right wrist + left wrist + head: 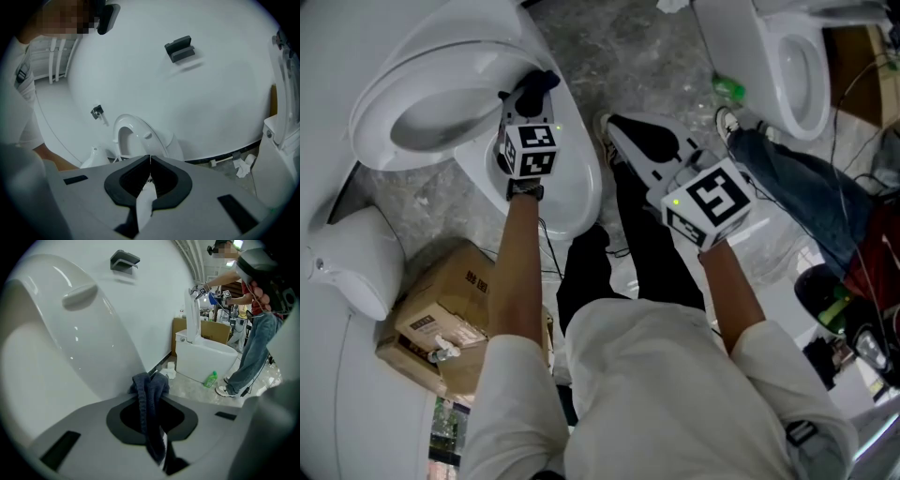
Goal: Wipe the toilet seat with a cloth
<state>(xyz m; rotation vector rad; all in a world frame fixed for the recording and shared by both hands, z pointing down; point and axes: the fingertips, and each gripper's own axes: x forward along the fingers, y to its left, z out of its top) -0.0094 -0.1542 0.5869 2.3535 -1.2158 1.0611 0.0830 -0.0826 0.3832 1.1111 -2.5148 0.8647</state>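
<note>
The white toilet has its seat (pixel 420 105) raised, above the bowl rim (pixel 577 192). In the left gripper view the raised seat's underside (pixel 70 338) fills the left, very close. My left gripper (pixel 532 91) (pixel 151 385) is shut on a dark blue cloth (pixel 542 82) (pixel 149 408), which hangs down between its jaws, just right of the raised seat. To the right of the toilet my right gripper (pixel 614 127) (pixel 150 158) hangs over the floor, its jaws shut with nothing in them. In the right gripper view the toilet (pixel 136 136) stands ahead against the white wall.
A cardboard box (pixel 441 319) lies on the floor at lower left beside a white fixture (pixel 356 262). A second toilet (pixel 797 56) (pixel 201 357) stands at upper right, with a green bottle (pixel 728 89) (pixel 211 378) near it. Another person's jeans-clad legs (pixel 787 178) and cables are at right.
</note>
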